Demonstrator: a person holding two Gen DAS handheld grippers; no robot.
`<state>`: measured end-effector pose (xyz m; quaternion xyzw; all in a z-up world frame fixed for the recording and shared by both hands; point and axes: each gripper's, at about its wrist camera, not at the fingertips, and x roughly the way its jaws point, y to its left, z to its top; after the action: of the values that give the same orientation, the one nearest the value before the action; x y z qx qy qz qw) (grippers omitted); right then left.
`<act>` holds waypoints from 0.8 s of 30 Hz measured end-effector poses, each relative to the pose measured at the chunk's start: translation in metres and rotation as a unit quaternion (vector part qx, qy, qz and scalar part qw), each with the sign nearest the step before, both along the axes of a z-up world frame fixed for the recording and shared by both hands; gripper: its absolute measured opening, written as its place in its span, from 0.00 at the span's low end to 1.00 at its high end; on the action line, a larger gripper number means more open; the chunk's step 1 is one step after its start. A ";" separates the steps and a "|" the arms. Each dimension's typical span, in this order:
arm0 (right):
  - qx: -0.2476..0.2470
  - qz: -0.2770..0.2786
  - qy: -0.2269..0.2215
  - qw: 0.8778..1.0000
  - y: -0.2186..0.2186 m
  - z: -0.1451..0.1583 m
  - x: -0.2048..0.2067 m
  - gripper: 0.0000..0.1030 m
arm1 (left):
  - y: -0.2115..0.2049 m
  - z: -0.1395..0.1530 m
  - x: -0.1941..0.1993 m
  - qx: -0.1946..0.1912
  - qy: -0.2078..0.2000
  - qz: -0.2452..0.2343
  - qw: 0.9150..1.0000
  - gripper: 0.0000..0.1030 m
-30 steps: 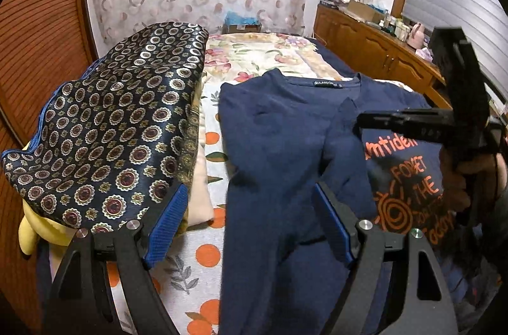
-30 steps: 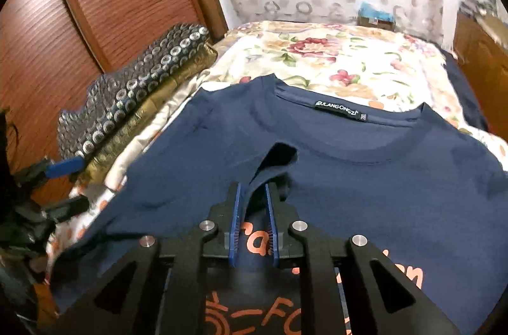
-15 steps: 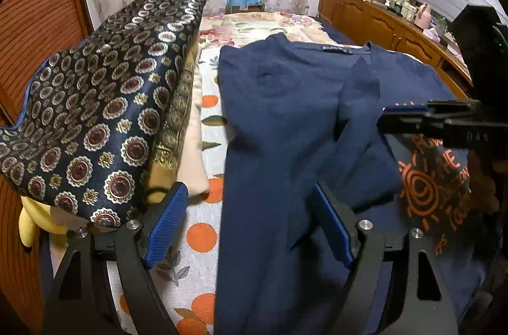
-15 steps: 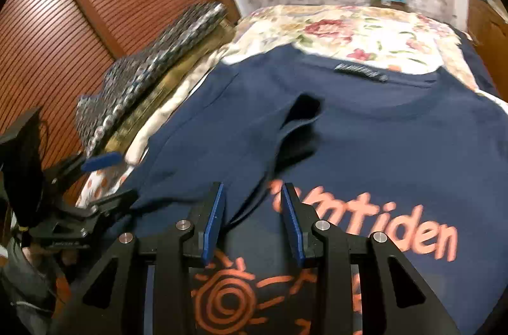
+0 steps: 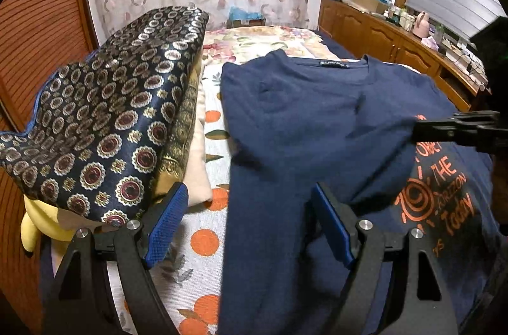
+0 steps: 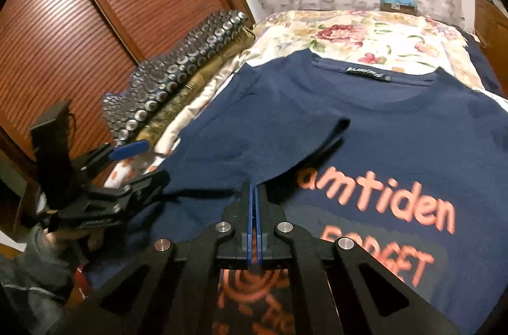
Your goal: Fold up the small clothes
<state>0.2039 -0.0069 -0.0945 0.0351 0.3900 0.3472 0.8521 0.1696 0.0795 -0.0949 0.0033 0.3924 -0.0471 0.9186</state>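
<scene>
Navy T-shirt (image 5: 304, 119) with orange print; white bedsheet (image 5: 203, 243) with orange dots; navy medallion-patterned cushion (image 5: 104, 125)

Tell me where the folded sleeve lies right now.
The sleeve lies across the shirt's chest, in the right wrist view just ahead of the shut right tool, above the orange print.

- The shirt (image 5: 301, 125) runs off the bottom edge in the left wrist view; its orange print is partly covered by the right gripper (image 5: 422, 127).
- In the right wrist view the print's lower lines are blurred and hidden behind the right gripper's frame.
- The collar label (image 6: 366, 74) is too small to read.
- A yellow soft thing (image 5: 35, 224) shows only a corner under the patterned cushion (image 5: 104, 125).
- Clutter on the cabinet (image 5: 381, 27) is too small to make out.
</scene>
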 end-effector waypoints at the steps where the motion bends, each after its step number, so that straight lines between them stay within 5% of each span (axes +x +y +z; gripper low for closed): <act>1: -0.002 -0.002 -0.002 1.000 -0.002 0.001 -0.005 0.01 | 0.000 0.001 0.000 0.001 0.001 -0.001 1.000 0.78; 6: -0.027 -0.013 -0.010 0.999 -0.011 0.000 -0.018 0.02 | -0.002 0.001 0.001 0.001 0.002 -0.003 1.000 0.78; 13: -0.062 -0.051 -0.028 0.996 -0.015 -0.002 -0.010 0.48 | -0.016 0.010 0.010 0.006 -0.006 -0.015 1.000 0.78; 24: -0.158 -0.150 -0.059 0.974 -0.058 -0.022 -0.001 0.50 | -0.055 0.002 0.048 0.010 0.015 -0.055 0.998 0.78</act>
<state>0.2033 -0.0646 -0.1162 -0.0624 0.3791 0.1509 0.9109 0.2172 0.0249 -0.0927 0.0334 0.4057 -0.0938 0.9086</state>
